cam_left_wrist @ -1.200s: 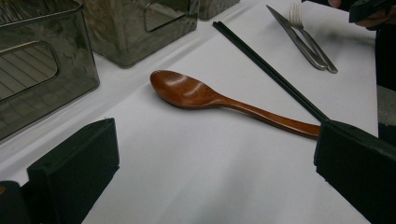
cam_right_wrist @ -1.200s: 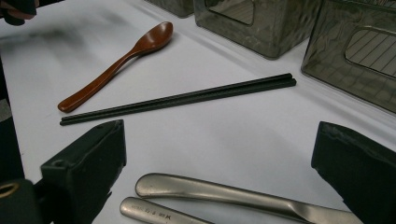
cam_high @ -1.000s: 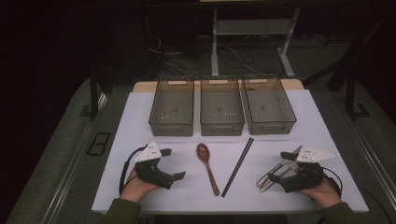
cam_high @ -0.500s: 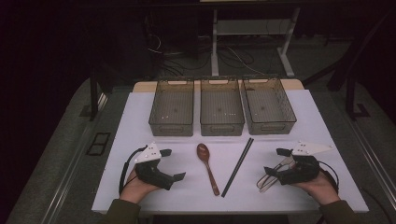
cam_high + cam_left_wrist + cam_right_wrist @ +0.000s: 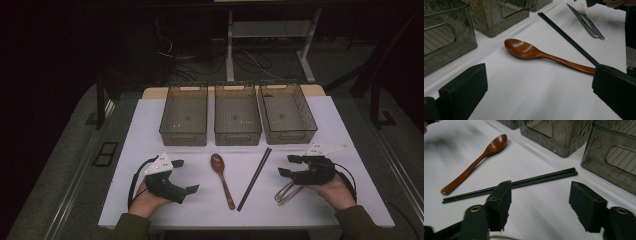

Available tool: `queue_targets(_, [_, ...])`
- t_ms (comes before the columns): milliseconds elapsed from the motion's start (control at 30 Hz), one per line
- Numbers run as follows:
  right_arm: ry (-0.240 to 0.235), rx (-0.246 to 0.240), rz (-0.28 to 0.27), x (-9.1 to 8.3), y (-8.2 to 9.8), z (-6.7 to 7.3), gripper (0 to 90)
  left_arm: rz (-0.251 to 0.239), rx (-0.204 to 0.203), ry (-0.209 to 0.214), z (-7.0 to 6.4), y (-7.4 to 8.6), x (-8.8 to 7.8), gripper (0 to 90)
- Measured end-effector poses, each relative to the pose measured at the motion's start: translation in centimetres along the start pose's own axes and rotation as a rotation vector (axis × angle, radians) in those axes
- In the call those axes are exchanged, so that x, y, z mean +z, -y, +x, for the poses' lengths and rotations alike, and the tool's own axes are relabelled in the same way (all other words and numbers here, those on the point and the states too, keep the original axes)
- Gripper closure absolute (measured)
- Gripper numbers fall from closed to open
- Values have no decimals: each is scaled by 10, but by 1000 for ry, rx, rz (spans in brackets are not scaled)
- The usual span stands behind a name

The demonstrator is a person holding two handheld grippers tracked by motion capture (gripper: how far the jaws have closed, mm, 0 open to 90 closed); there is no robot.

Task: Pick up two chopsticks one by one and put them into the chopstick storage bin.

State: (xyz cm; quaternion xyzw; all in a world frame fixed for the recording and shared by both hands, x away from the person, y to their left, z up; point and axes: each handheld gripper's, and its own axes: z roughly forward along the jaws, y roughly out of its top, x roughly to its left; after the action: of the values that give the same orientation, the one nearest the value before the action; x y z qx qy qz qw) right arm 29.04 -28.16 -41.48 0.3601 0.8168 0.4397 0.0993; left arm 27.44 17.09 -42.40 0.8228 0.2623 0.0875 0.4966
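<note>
A brown wooden spoon (image 5: 222, 180) and a pair of black chopsticks (image 5: 255, 177) lie side by side on the white table (image 5: 150, 130). My left gripper (image 5: 185, 176) rests left of the spoon, open and empty; its own view faces the spoon (image 5: 541, 53) between wide jaws (image 5: 540, 75). My right gripper (image 5: 287, 165) hovers right of the chopsticks. Its jaws have just been closing, they stand apart and nothing is between them. In the right gripper view (image 5: 541, 195) the chopsticks (image 5: 536, 180) lie just beyond the jaw tips. A metal fork and knife (image 5: 286, 192) lie under the right hand.
Three clear smoky bins (image 5: 184, 134) (image 5: 237, 135) (image 5: 295, 134) stand in a row behind the utensils, close to the chopsticks' far end. The table's front edge runs just below both hands. Dark floor and a desk frame lie beyond.
The right gripper has moved away from the front edge and slightly left, off the metal cutlery toward the chopsticks, and its jaws have narrowed. The left gripper has stayed put.
</note>
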Motion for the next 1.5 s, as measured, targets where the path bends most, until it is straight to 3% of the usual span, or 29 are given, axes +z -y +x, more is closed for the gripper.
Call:
queue_targets(400, [11,21,45,26,-19,-13,641,-2,-5,3,0,0,1,0])
queue_targets(900, [35,17,81,58,-35,-21,859,-4,-5,1,0,0,0,0])
queue_targets(1133, [51,14,86,72,-42,-25,887,-3,-5,1,0,0,1,0])
queue_targets(1500, [101,4,137,95,-43,-32,888,-1,-2,3,0,1,1,0])
